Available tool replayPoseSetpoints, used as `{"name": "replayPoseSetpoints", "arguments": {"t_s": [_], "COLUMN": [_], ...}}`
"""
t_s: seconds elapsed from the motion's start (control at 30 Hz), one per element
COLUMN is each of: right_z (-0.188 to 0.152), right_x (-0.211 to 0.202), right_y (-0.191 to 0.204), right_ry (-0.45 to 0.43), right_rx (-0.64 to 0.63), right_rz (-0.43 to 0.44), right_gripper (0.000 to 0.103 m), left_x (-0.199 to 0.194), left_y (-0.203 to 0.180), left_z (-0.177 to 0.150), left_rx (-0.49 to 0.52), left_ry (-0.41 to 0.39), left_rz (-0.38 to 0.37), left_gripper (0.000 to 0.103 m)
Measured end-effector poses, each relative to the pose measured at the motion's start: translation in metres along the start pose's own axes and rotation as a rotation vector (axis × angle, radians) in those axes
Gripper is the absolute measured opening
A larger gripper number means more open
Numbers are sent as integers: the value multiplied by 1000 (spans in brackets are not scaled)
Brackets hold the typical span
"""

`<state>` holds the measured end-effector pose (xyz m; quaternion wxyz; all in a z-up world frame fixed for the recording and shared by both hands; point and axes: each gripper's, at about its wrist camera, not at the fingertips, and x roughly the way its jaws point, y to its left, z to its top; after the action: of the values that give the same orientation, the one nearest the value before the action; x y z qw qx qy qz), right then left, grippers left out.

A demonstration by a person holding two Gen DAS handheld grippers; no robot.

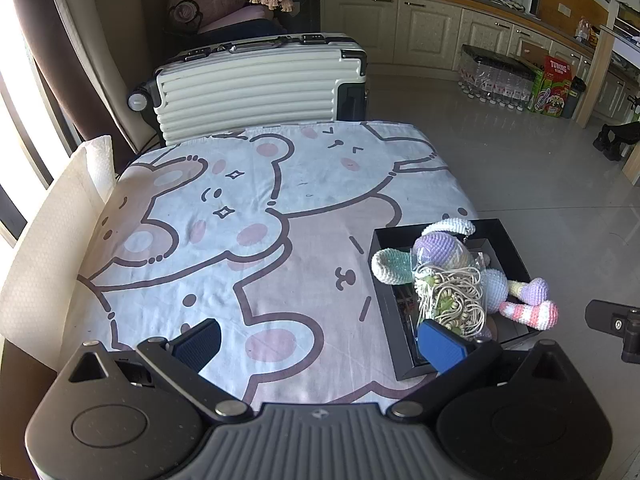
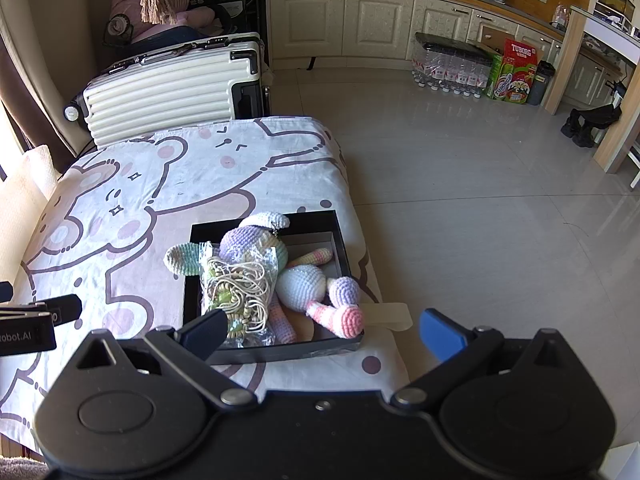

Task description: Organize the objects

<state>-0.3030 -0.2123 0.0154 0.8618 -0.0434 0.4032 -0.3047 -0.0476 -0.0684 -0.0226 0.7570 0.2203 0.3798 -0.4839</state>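
At the far left a white sheet of bubble-textured wrap (image 1: 48, 216) stands along the left edge of the table, beside the window. The table carries a cartoon bear cloth (image 1: 248, 216), bare over most of its left and middle. Beyond its far edge a cream ribbed suitcase (image 1: 256, 88) stands on the floor. The left gripper (image 1: 320, 346) hangs over the near part of the cloth with its jaws spread wide and nothing between them; its right blue pad sits over the near left corner of the black box (image 1: 384, 308). That shallow box lies at the near right of the table, close to the right edge. In it lies a crocheted bunny doll (image 2: 298, 284), one ear over the left wall and its pink-striped foot over the near right rim. A clear bag of cream cord and beads (image 2: 240, 292) rests on the doll's left side. The right gripper (image 2: 322, 336) hovers over the near rim of the box, jaws wide apart and holding nothing. Far right, on the tiled floor, packs of water bottles (image 2: 452, 68) stand by the cabinets.
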Motion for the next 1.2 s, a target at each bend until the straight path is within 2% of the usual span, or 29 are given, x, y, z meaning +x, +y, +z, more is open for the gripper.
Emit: {"name": "replayPoseSetpoints", "arguments": {"t_s": [1.2], "right_z": [0], "right_x": [-1], "right_y": [-4], "right_ry": [-1], "right_rx": [11], "right_rz": [-5], "right_gripper": [103], "left_x": [2], "left_y": [-8], "left_z": [-2], "left_rx": [4], "left_ry": [0], "left_rz": [-3], "left_gripper": [103]}}
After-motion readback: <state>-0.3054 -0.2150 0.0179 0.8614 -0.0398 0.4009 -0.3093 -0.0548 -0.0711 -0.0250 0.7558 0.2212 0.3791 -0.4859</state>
